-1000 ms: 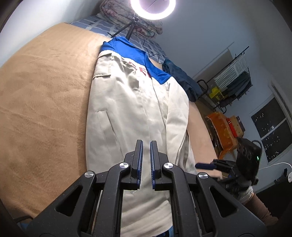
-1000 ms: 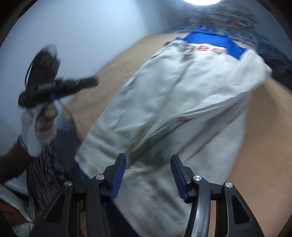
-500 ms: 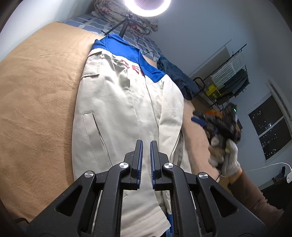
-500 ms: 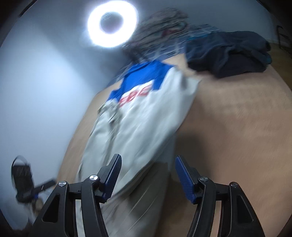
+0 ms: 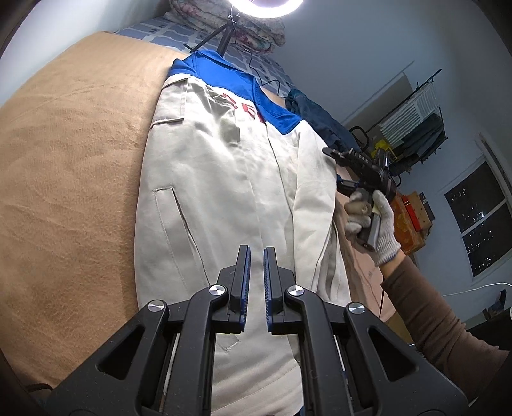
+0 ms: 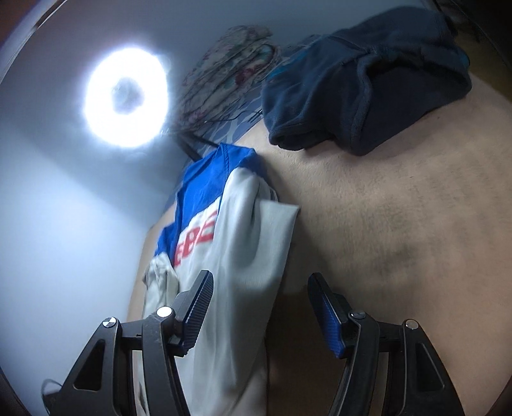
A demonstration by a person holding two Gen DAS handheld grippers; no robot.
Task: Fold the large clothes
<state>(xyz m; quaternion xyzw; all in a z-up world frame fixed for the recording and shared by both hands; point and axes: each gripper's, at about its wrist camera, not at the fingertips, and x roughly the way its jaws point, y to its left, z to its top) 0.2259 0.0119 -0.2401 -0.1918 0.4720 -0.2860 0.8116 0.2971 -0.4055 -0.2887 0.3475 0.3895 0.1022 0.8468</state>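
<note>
So the jacket (image 5: 230,179) is lying flat on the bed, cream body with a blue collar end pointing away toward the ring light (image 5: 265,3), red letters across the chest. The left gripper (image 5: 256,272) hangs over the lower middle of it, fingers nearly pinched together with just a thin slit between them and no cloth in there, so it's holding nothing. The right gripper (image 6: 259,307) is spread wide open, also empty, sitting low by the jacket's right edge: in its own view the folded-in sleeve runs between the two fingers, closer to the left one, but I can't tell if it actually touches the cloth. From the left camera you can see the right gripper off the jacket's right side, held in a white-gloved hand (image 5: 371,217), beside the sleeve and not on it. Count-wise: one jacket, two grippers, one dark blue garment (image 6: 361,80) bunched up near the far end of the bed, well apart from the jacket. The bed is covered with a tan blanket (image 5: 70,179), with a blue patterned sheet and a floral quilt (image 5: 243,19) stacked at the head. Pale walls, a dark window (image 5: 480,217) on the right, and a rack (image 5: 412,121) with stuff on it.
</note>
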